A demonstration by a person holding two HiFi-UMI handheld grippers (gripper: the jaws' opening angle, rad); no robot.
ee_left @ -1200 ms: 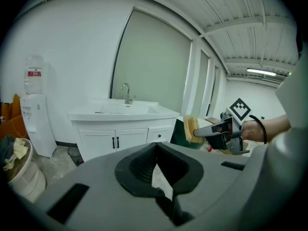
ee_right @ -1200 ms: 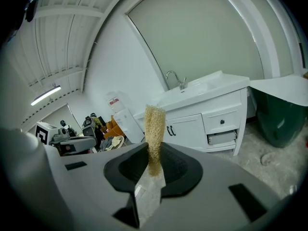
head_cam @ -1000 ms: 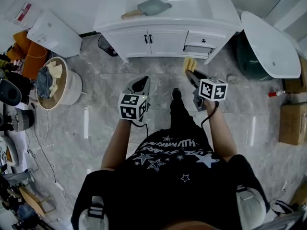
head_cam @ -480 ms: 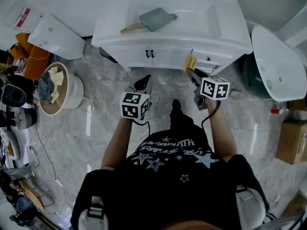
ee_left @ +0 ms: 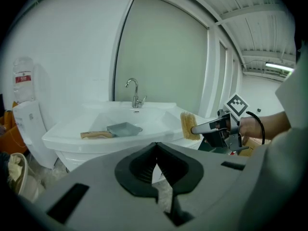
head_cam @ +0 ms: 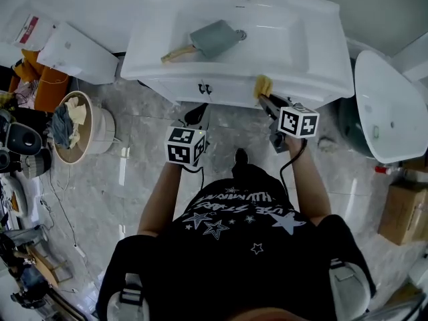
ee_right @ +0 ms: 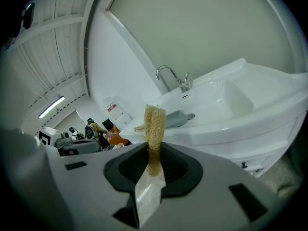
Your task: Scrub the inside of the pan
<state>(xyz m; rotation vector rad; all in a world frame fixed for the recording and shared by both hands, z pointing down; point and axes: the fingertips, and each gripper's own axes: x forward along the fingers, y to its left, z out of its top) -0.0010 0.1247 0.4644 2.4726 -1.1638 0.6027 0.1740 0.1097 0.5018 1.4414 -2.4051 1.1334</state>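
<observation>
Both grippers had neared the sink (head_cam: pixel 314 72): left gripper (head_cam: pixel 196 115) jaws clenched empty, right gripper (head_cam: pixel 266 100) grasping a loofah scrubber (head_cam: pixel 263 85), best pressed flat inside the pan (head_cam: pixel 215 37).

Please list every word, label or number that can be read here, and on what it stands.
Nothing reads with certainty.
White print on the black T-shirt: upside down, too blurred.
Red label on the pale package at far left: too small.
Black-and-white marker cubes: square patterns, no words.

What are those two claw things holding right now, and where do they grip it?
The right gripper pinches a yellow scrubber by its near end; the rest sticks out ahead. The left gripper is shut on nothing.
</observation>
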